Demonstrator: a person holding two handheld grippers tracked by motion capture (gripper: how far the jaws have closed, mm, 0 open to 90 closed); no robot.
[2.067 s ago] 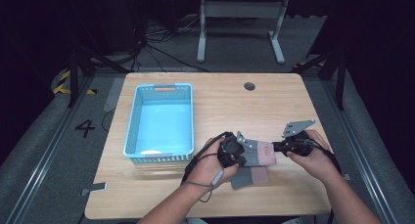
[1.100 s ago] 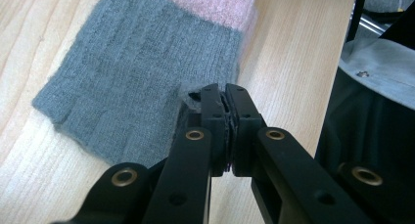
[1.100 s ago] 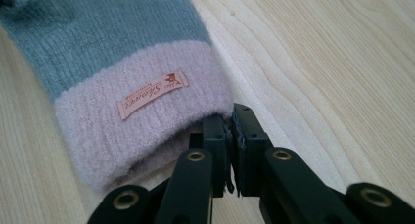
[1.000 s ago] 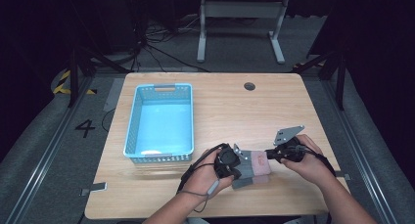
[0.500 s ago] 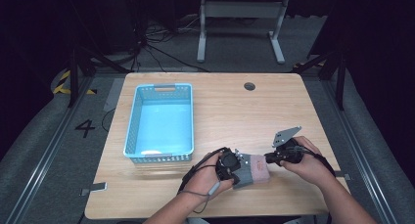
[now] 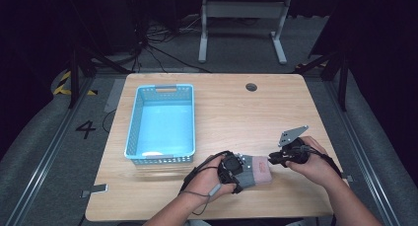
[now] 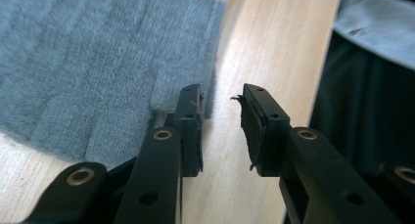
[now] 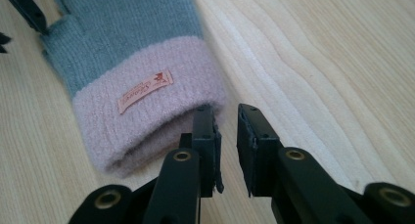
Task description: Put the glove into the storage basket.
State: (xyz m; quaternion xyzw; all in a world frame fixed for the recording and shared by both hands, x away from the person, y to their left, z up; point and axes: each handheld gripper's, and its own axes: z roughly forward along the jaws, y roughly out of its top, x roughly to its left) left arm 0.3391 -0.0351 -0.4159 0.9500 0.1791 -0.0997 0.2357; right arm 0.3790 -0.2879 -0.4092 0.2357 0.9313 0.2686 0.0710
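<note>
Grey wool glove [image 6: 256, 170] with a pink cuff lies flat near the table's [image 6: 236, 112] front edge, just let go, the left gripper [image 6: 240, 175] and right gripper [image 6: 271, 159] parting empty-jawed at either end.

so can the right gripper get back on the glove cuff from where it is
Probably yes. The right gripper sits right beside the pink cuff of the glove, its jaws just opened with nothing between them, and only bare table around. The left gripper is at the other end, out of its way.
</note>
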